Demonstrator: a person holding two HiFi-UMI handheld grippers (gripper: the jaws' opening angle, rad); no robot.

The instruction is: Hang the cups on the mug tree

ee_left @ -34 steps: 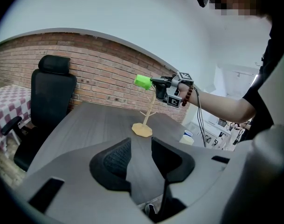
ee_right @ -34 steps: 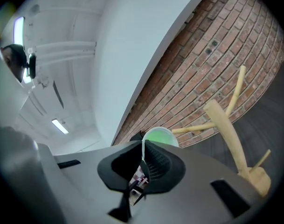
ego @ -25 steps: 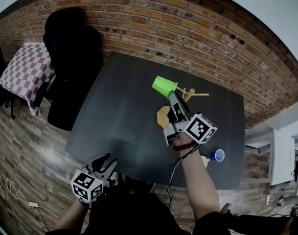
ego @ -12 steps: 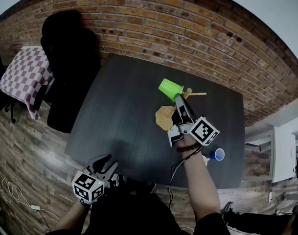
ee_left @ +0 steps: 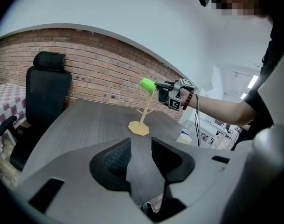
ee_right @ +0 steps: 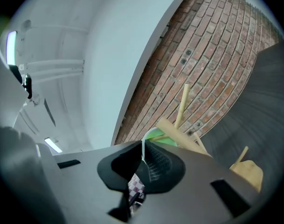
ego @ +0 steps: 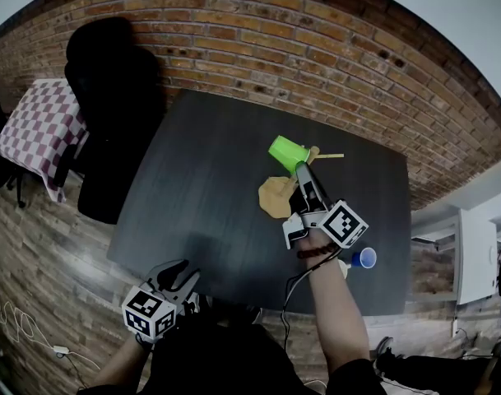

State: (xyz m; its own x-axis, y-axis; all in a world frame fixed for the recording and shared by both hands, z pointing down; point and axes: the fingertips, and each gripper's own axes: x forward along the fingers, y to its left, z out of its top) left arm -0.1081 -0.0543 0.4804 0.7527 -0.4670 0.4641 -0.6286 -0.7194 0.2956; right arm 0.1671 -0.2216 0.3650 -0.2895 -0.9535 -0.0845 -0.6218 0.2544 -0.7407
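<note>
My right gripper [ego: 299, 169] is shut on the rim of a green cup [ego: 288, 152] and holds it in the air over the wooden mug tree [ego: 275, 196]. The cup sits right by the tree's upper pegs [ee_right: 179, 136]; its thin rim [ee_right: 155, 135] is pinched between the pads. In the left gripper view the green cup [ee_left: 147, 84] hangs above the tree [ee_left: 142, 120]. My left gripper [ego: 174, 273] stays at the table's near edge, open, with nothing between its fingers. A blue cup [ego: 365, 258] and a white cup [ego: 343, 268] stand near the right arm.
The dark table [ego: 201, 179] runs up to a brick wall [ego: 316, 39]. A black office chair [ego: 118, 81] stands at the table's left end. Beside it is a checkered table [ego: 36, 126].
The right gripper has carried the green cup a little to the right and nearer the tree's top pegs. The left gripper has stayed put.
</note>
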